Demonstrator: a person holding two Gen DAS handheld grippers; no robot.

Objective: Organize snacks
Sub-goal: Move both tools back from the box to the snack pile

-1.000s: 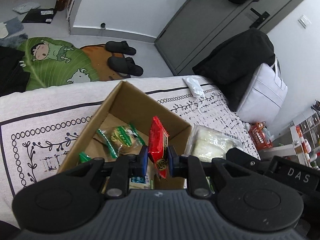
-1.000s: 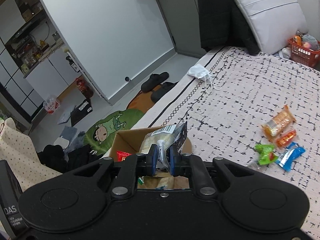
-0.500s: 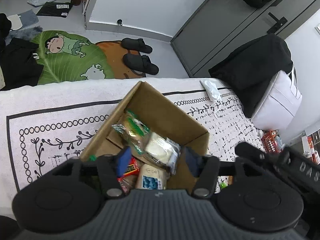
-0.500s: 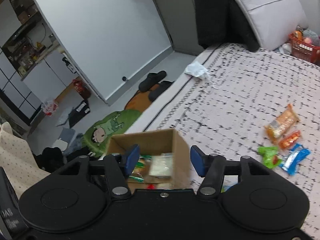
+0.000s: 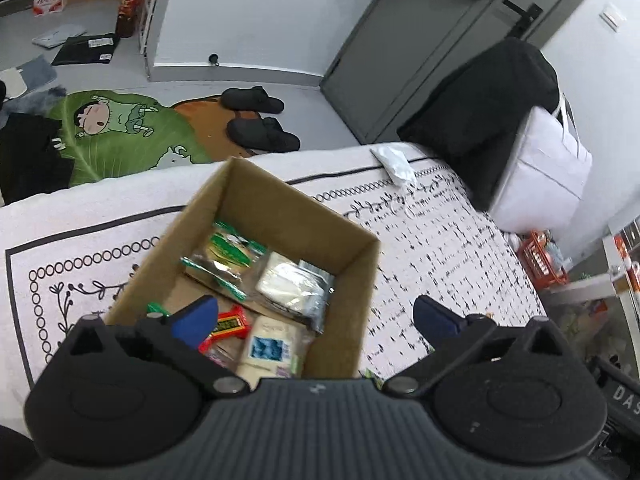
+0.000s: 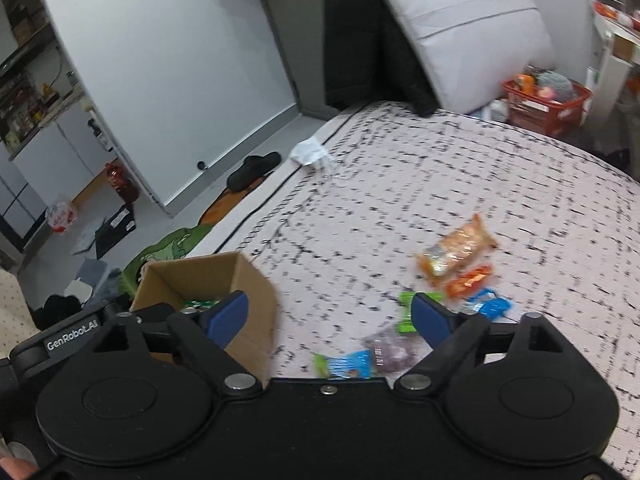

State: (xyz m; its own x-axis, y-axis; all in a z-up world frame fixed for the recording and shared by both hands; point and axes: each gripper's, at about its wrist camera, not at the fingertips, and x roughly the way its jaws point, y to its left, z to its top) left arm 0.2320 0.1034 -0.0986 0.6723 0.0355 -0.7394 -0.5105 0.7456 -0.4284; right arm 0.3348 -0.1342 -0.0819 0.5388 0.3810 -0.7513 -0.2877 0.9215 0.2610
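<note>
A brown cardboard box sits on the patterned bed cover and holds several snacks: a green-striped pack, a clear bread pack, a red bar and a blue-labelled pack. My left gripper is open and empty above the box's near right corner. My right gripper is open and empty, right of the box. Loose snacks lie on the cover: an orange pack, a smaller orange one, a blue one, a green one and a blue-green one.
A white face mask lies near the cover's far edge. A grey bag and black clothing stand at the far end. A red basket is beyond the bed. Slippers and a green mat lie on the floor.
Both grippers opened and let go: the red bar and the clear bread pack now lie in the box. My right gripper has swung right, toward the loose snacks.
</note>
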